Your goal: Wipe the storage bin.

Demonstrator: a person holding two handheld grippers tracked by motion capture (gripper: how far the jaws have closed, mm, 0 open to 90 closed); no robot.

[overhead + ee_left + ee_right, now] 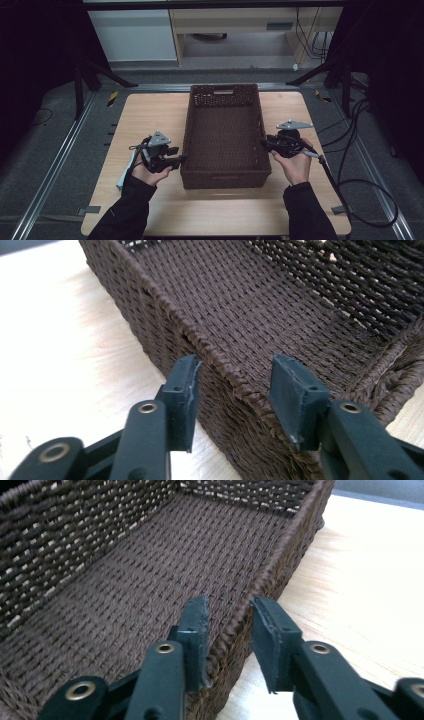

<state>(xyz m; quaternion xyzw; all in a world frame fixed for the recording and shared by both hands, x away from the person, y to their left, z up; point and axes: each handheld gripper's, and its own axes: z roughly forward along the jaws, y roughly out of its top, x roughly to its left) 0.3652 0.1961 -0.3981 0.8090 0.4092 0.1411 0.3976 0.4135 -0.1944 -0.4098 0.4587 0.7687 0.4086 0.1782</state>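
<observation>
Wicker basket [225, 135] runs lengthwise away; both grippers [172, 161] [266, 142] straddle its rims, open.

The basket [225, 137] was a dark brown woven rectangle, open-topped and empty, standing upright and flat on the tabletop [150, 115] with a handle slot in its far end wall. It lay between the two tongs, long sides facing them. Its left rim ran between the parted jaws of the left tongs [232, 377], near the basket's near corner, one jaw outside the wall and one over the inside. Its right rim sat likewise between the more narrowly parted jaws of the right tongs [229, 615].
</observation>
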